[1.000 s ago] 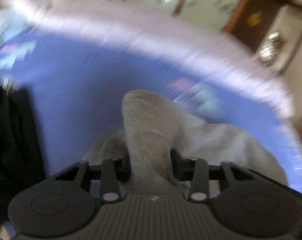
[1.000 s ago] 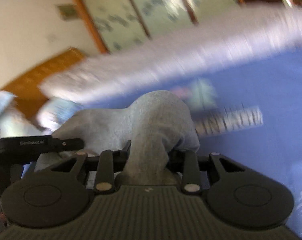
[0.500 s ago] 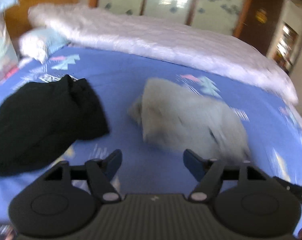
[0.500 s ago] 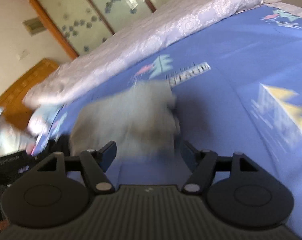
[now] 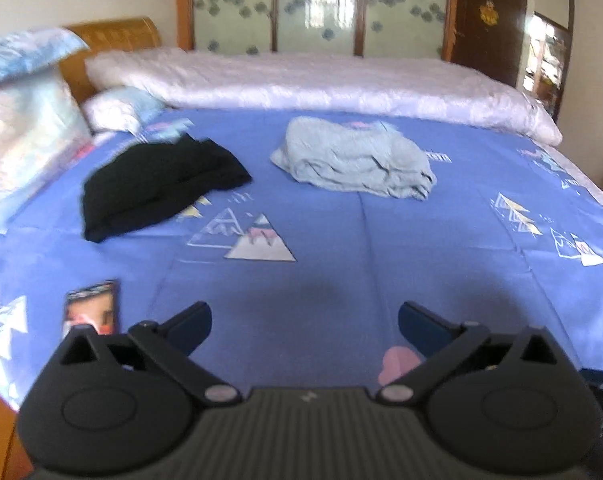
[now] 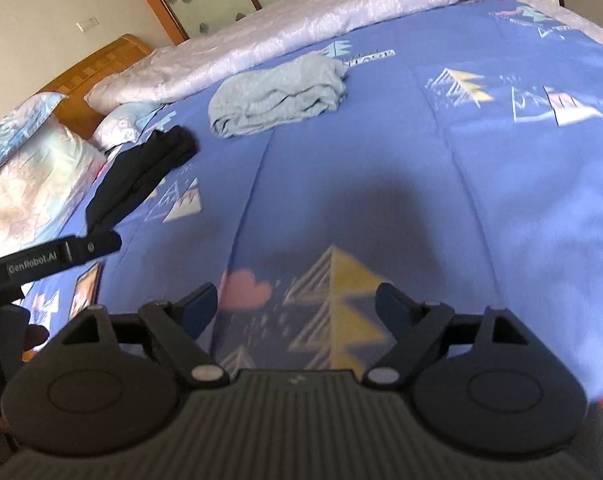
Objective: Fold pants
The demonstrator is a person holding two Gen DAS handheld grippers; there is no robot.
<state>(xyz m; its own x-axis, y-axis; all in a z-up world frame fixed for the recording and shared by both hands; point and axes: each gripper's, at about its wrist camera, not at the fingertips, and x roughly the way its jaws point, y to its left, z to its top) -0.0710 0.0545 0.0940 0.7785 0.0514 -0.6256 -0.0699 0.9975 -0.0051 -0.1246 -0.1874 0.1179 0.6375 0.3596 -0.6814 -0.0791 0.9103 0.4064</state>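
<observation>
Bedroom, daylit. Bed [image 5: 341, 280] in blue sheet with triangle prints; pale rolled quilt [image 5: 321, 88] along far edge. Wooden headboard [image 5: 113, 36] at left, pillows [image 5: 25, 120] against it. Frosted floral panels [image 5: 317, 4] behind.

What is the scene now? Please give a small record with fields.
surface: bed with blue patterned sheet
grey pants: bundled, lying on the sheet, far from both grippers
black garment: lying on the sheet, apart from the grey pants
left hand-held gripper: open, holds nothing
right hand-held gripper: open, holds nothing
phone: on the sheet near the left gripper
</observation>
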